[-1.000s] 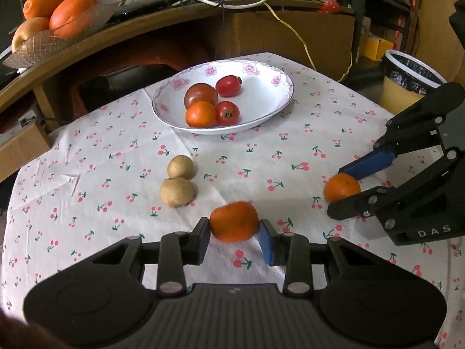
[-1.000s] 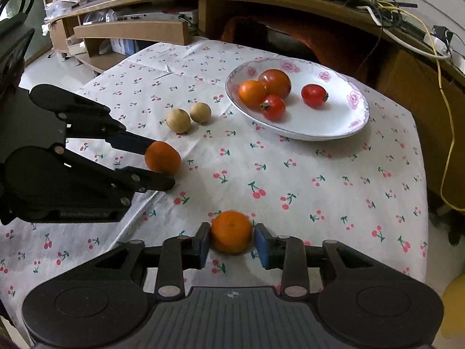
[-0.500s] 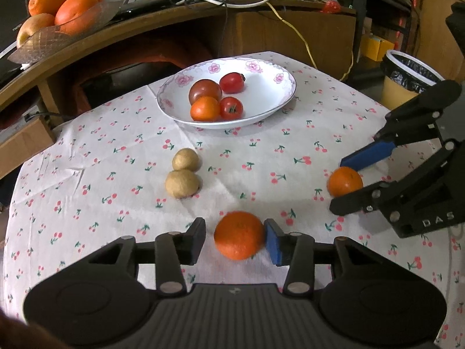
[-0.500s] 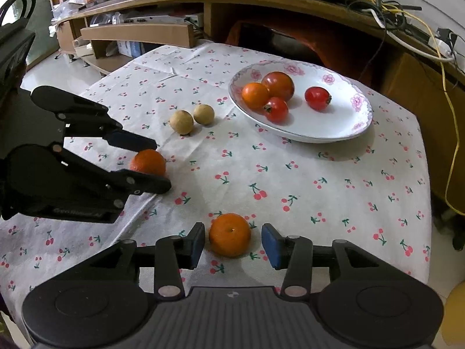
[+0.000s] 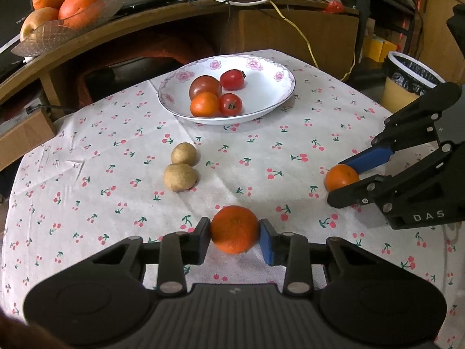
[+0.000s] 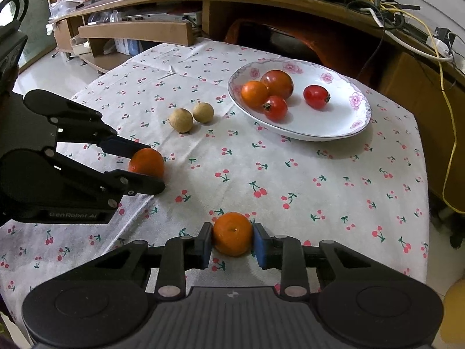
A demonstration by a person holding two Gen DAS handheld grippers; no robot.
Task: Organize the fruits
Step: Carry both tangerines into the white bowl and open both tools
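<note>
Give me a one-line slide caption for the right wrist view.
Right gripper closed on an orange on the cherry-print tablecloth, left gripper holding another orange, plate beyond.

left gripper (image 5: 234, 240): black ribbed body, two round housings, silver screws, blue pad on one finger, "GenRobot.AI" on side | right gripper (image 6: 231, 240): same black build, blue pads, silver screws, white "DAS" lettering

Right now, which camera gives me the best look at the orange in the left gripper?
The left wrist view: the orange sits centred between the left gripper pads, both contacts visible. The right wrist view shows that orange from the side, smaller, its lower edge hidden behind one finger.
</note>
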